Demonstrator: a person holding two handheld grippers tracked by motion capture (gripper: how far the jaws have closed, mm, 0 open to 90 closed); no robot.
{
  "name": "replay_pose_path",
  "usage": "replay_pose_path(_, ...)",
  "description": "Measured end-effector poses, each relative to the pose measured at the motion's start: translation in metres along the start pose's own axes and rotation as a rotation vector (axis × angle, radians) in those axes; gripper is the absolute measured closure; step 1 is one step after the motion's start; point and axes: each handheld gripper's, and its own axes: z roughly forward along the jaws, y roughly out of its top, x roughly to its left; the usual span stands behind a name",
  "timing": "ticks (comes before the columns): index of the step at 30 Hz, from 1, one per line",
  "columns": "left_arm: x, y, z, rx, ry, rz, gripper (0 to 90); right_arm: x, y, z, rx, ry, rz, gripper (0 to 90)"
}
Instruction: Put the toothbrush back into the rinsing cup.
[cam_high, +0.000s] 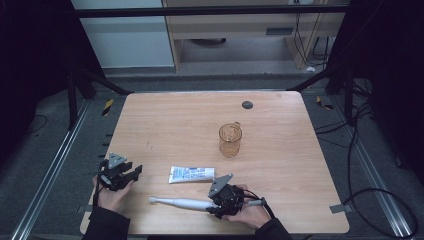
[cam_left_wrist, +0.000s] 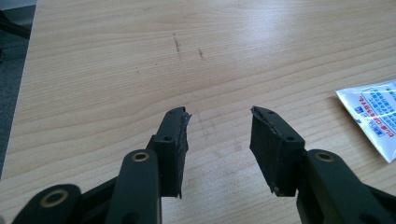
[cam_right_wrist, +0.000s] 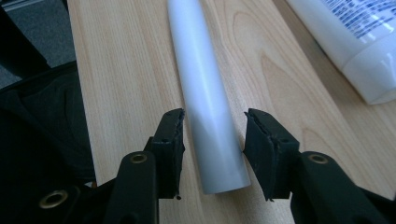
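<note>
Two grippers sit near the bottom of the high view, each held by a hand. At the lower middle, the right gripper (cam_high: 214, 206) is down at the thick end of a white electric toothbrush (cam_high: 182, 203). The toothbrush lies flat on the wooden table (cam_high: 280, 170), its small head pointing to the left of the frame. In the right gripper view, the handle lies between the two black jaws. The left pad looks like it touches the handle, and a thin gap shows by the right pad, so the toothbrush is not squeezed yet. At the lower left, the left gripper (cam_high: 137, 171) rests in the other hand with its jaws spread apart and nothing between them. Just above the toothbrush, in the middle of the frame, lies a white toothpaste tube (cam_high: 192, 174) with blue writing. Farther up stands a see-through orange cup (cam_high: 230, 139). Near the top edge of the table is a small dark round spot (cam_high: 247, 104).
</note>
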Motion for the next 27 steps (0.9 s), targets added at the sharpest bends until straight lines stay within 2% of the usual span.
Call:
replay_pose_path(8,0.0,0.0,0.001,0.006,-0.002,0.004,54.8,-0.002,-0.006,0.007,0.007,0.042,-0.005,63.6)
replay_pose_path(15,0.0,-0.001,0.002,0.009,-0.003,0.005,54.8,-0.005,-0.009,0.007,-0.006,0.037,-0.022,65.7)
replay_pose_path(19,0.0,-0.001,0.002,0.007,-0.001,0.004,54.8,-0.008,-0.011,0.004,-0.006,0.039,-0.05,66.0)
replay_pose_path(27,0.0,-0.001,0.002,0.007,0.0,0.003,54.9,-0.014,-0.02,-0.008,-0.008,0.08,-0.052,66.0)
